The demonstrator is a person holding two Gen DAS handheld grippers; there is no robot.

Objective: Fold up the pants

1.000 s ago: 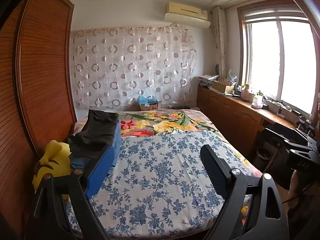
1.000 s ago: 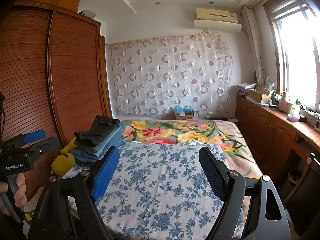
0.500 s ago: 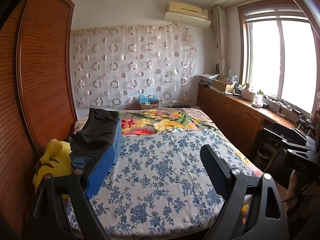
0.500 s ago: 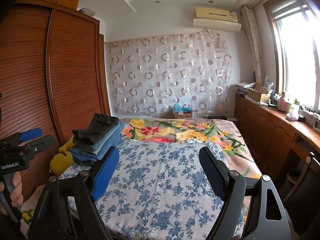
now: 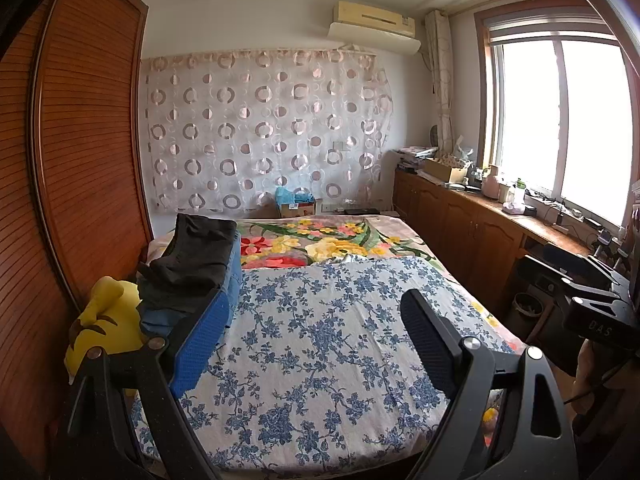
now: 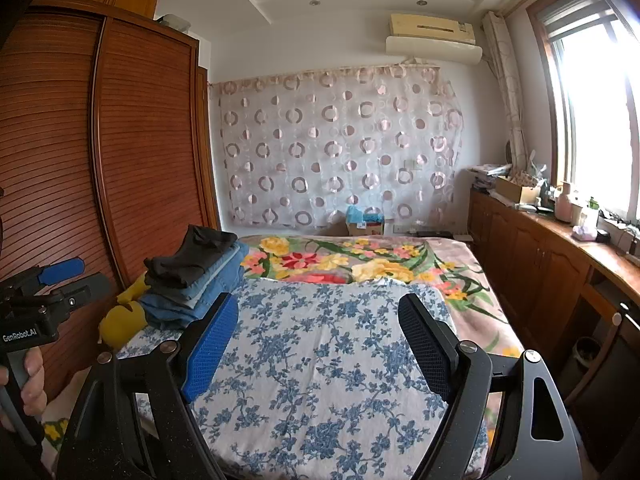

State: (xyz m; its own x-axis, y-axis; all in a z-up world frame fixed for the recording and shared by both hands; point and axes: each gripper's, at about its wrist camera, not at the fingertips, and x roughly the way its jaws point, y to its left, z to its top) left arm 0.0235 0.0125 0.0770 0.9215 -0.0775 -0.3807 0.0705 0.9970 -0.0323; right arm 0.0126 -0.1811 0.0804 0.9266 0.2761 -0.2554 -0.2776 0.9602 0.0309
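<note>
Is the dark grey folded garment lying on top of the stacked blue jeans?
Yes, the dark grey folded garment rests atop the stacked blue jeans.

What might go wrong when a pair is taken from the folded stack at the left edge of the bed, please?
The stack of folded pants sits close to the bed edge beside the yellow plush toy; pulling a lower pair could topple it. Both the left gripper and the right gripper are open and empty, so one could snag the blue floral sheet.
</note>
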